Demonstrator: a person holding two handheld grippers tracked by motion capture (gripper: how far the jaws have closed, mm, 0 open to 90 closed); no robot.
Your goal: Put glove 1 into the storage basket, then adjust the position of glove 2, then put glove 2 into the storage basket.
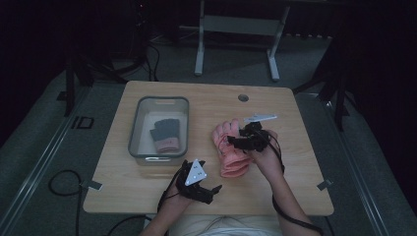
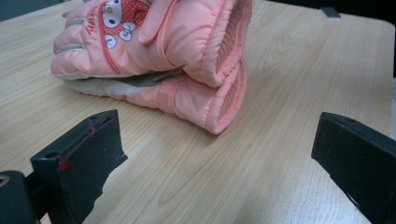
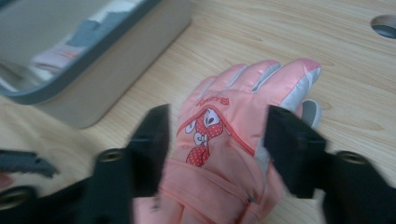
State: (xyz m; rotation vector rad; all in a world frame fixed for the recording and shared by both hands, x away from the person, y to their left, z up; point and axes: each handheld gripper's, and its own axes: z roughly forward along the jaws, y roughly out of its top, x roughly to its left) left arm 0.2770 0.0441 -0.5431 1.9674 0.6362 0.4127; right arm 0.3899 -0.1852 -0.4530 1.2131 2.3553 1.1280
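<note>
A pair of puffy pink gloves [image 1: 231, 150] is lying stacked on the pale wood-grain table [image 1: 147, 191], right of centre, long axis running away from the person: fingertips are pointing toward the far edge, ribbed cuffs toward the near one. The upper glove is showing a cartoon patch and grey trim, quilted and padded.

The right claw [image 3: 217, 140] is hovering over the glove's back with its black jaws spread to either side of it; whether they are touching the fabric is hard to judge in the blurred right gripper view. The right hand [image 1: 268, 157] is reaching in from the gloves' right.

The left claw [image 2: 215, 158] is sitting low near the front edge, released, jaws wide, facing the cuffs.

A grey rounded-rectangular plastic bin [image 1: 135, 125] is standing to the left, holding a dark knit glove [image 1: 164, 135] with a pink cuff.
</note>
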